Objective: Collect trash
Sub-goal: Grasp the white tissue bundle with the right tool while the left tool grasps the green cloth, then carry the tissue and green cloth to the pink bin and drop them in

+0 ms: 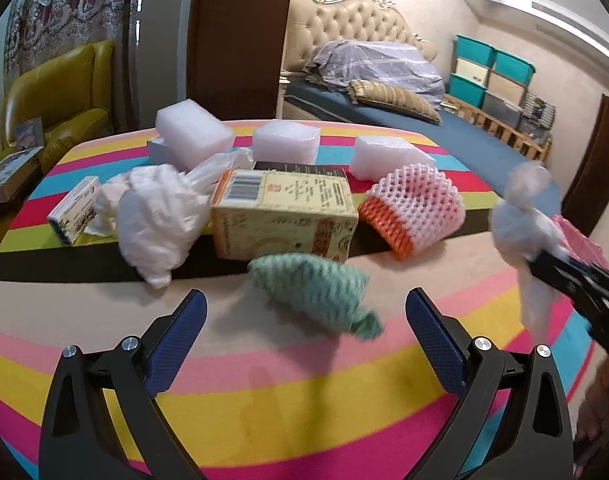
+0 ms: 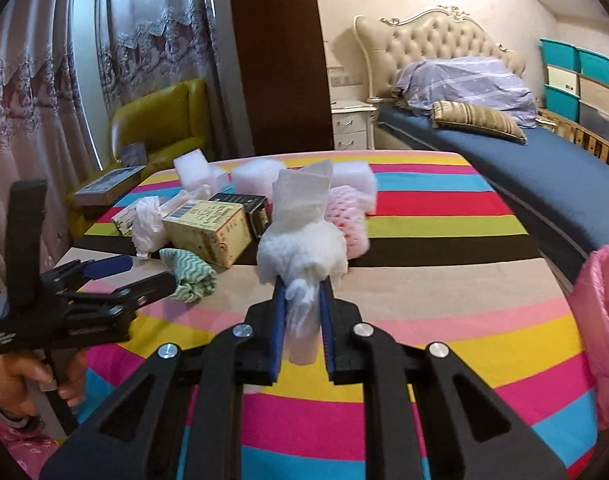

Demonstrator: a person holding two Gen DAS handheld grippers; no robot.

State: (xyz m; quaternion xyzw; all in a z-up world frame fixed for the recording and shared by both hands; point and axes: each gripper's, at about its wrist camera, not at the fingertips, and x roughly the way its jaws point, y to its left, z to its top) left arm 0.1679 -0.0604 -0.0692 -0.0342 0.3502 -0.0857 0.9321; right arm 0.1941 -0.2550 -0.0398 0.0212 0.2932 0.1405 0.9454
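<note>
The right claw point(image 2: 302, 300) is clamped tight on a wad of white foam wrap point(image 2: 304, 248), blue pads pinching its lower end while the crumpled bulk bulges out above the fingertips, raised off the striped desk point(image 2: 444, 320). In the left wrist view that same wad point(image 1: 520, 220) hangs blurred at the right edge, well clear of the pile.

Over on the other side, the left claw point(image 1: 306, 306) stands wide open with nothing between its pads, hovering just short of a green foam net point(image 1: 308, 292) that lies on the desk in front of the pile. From the right wrist view the left claw point(image 2: 144, 276) sits right beside that green net point(image 2: 192, 276), and a hand point(image 2: 28, 376) grips its handle at the lower left.

Behind the green net lies a yellowish carton point(image 1: 284, 216) on its side, barcode facing up. To its left, a crumpled white plastic bag point(image 1: 160, 216) leans against it, with a small printed box point(image 1: 72, 208) further left. To the carton's right, a pink-and-orange foam net point(image 1: 416, 212) rests on the desk. Three white foam blocks point(image 1: 286, 140) line the far edge.

A pink bag point(image 2: 600, 328) shows at the right edge of the desk. Beyond it all, a bed point(image 2: 504, 152) with a tufted headboard, and a yellow armchair point(image 2: 164, 120) by the curtains.
</note>
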